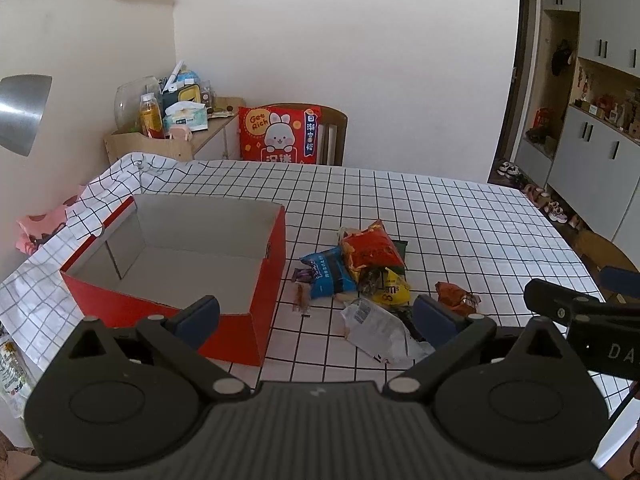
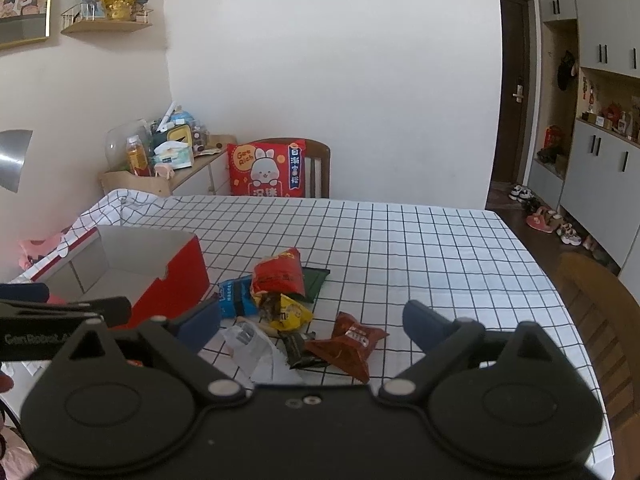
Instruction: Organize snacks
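Note:
An open, empty red cardboard box (image 1: 256,304) (image 2: 180,276) sits on the checked tablecloth at the left. Right of it lies a pile of snacks: a red chip bag (image 1: 370,250) (image 2: 280,274), a blue packet (image 1: 330,274) (image 2: 236,298), a yellow M&M's bag (image 1: 394,288) (image 2: 292,314), a clear white wrapper (image 1: 372,318) (image 2: 256,350), a dark green packet (image 2: 316,280) and a brown-red packet (image 1: 456,298) (image 2: 352,344). My left gripper (image 1: 316,318) is open and empty, above the box's near corner and the pile. My right gripper (image 2: 312,324) is open and empty above the pile.
The table (image 2: 400,240) has wooden chairs at the far side, with a red rabbit cushion (image 1: 278,134), and at the right (image 2: 600,320). A cluttered wooden shelf (image 1: 176,128) stands by the wall. The right gripper's body (image 1: 576,316) shows in the left view.

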Available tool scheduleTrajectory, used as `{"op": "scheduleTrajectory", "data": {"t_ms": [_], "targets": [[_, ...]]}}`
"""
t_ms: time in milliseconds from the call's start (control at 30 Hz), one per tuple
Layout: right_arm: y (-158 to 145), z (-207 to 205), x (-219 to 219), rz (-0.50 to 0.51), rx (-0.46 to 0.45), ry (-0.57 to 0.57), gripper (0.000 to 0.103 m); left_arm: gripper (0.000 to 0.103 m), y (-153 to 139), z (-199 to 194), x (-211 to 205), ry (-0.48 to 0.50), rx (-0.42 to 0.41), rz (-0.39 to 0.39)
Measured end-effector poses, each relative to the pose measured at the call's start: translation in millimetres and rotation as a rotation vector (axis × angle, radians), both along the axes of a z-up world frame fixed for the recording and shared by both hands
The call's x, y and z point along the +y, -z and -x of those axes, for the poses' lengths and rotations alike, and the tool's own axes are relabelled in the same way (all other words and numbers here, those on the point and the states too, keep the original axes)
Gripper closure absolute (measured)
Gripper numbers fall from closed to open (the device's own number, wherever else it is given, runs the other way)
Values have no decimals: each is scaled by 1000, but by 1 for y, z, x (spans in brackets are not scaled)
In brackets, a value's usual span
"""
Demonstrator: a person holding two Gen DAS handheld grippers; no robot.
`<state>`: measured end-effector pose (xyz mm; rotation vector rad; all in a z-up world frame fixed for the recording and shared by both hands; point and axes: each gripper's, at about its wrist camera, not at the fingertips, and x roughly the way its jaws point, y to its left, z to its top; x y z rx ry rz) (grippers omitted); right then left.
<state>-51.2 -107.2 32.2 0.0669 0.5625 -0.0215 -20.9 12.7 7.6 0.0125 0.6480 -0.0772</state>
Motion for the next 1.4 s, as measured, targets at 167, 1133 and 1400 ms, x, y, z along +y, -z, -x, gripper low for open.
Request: {"op": "scheduleTrajectory", "data": {"t_ms": [167, 1133, 1400], "targets": [[0, 2, 3, 0, -4, -3, 6, 0, 0, 0, 0, 3, 1, -1], [-2, 10, 4, 23, -29, 25, 6, 0, 3, -8, -6, 74, -1, 4], [7, -13, -16, 20, -4, -14, 5, 0, 13, -31, -25, 61, 43, -25]]}}
